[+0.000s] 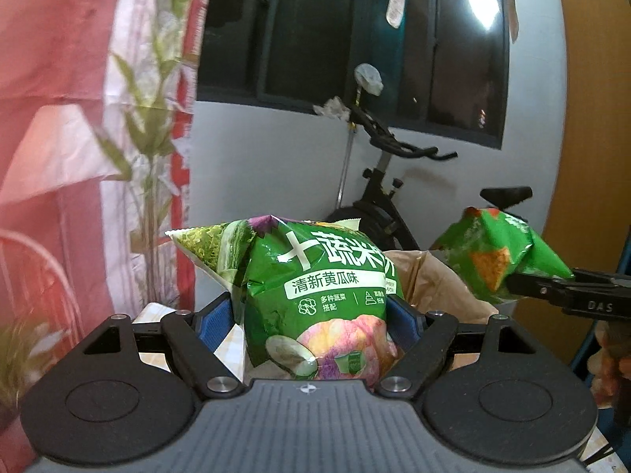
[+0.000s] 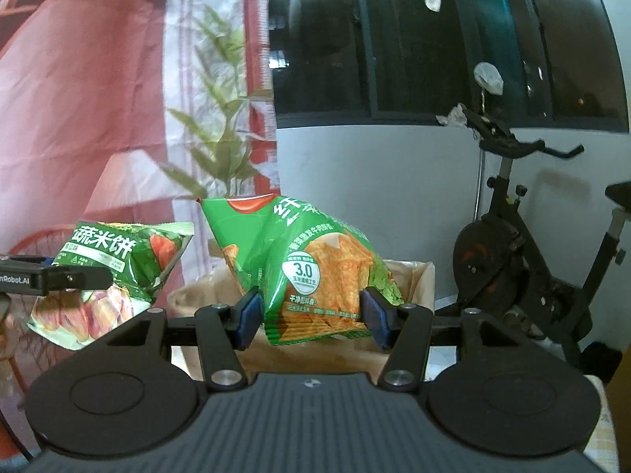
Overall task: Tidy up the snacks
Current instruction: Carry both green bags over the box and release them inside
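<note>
A: Well, start with the big stuff. What fills the background?

B: Mostly the pink curtain (image 1: 59,79) on the left, its leaf print smeared by blur, then the dark window (image 1: 355,39), where only reflections come through. Below it is an exercise bike (image 2: 524,252); its seat is cut off at the right edge of the right wrist view.

A: And nearer?

B: A brown paper bag (image 2: 410,272) stands open behind both packets. Its lower part is hidden by the grippers, so what it rests on I cannot tell.

A: Where are the 2 snacks?

B: Both are up in the air in front of that bag. The left gripper (image 1: 315,315) pinches the cucumber rice-cracker packet (image 1: 315,295), its blue pads pressing into both sides; the packet's bottom is hidden behind the gripper body. The right gripper (image 2: 313,315) pinches the green chip packet (image 2: 311,268) the same way, and the foil creases at the pads.

A: Does each camera catch the other gripper?

B: Partly. In the left view the right gripper's finger comes in from the right edge, clamped on the chip packet, which is crumpled and half legible there. In the right view the left gripper's finger enters from the left edge, and the print on its packet is readable only in part
</note>
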{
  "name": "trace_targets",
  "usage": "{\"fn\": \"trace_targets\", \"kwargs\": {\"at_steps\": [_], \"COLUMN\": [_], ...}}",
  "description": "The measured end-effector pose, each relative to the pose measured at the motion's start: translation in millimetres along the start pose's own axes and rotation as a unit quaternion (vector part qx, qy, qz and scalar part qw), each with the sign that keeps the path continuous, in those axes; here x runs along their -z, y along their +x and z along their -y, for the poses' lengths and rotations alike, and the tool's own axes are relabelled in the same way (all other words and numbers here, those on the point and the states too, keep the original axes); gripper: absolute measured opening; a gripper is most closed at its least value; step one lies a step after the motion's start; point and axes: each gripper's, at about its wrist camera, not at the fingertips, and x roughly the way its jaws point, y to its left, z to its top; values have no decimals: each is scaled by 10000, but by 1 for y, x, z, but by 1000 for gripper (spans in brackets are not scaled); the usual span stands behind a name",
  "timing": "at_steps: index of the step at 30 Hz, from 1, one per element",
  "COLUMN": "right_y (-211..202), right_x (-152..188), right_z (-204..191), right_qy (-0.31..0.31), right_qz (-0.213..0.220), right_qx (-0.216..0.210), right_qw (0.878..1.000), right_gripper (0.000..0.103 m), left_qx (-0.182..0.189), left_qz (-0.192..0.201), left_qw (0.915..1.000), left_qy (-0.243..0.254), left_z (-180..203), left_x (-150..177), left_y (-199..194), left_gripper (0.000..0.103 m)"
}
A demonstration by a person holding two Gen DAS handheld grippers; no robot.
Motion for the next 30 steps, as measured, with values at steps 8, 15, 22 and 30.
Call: {"fn": "trace_targets", "kwargs": {"at_steps": [8, 15, 22, 30], "right_y": [42, 78, 105, 123], "right_x": [-16, -26, -30, -14], "right_z": [23, 37, 50, 65], "right_qy": [803, 1373, 1968, 2423], "right_qz": [-218, -342, -532, -987], "right_qx": [35, 62, -2, 130], "right_qw": [9965, 9899, 9790, 9651], "right_gripper": [57, 57, 57, 61], "left_qx": [24, -155, -84, 15], "left_qz": [-355, -815, -1319, -1500], "left_qw": [9977, 9870, 9758, 9733], "left_qy": [578, 1379, 1741, 1735], "left_z": [2, 15, 22, 17], "left_x": [-51, -80, -76, -69], "left_y": [54, 115, 160, 175], "left_gripper": [83, 83, 84, 89]}}
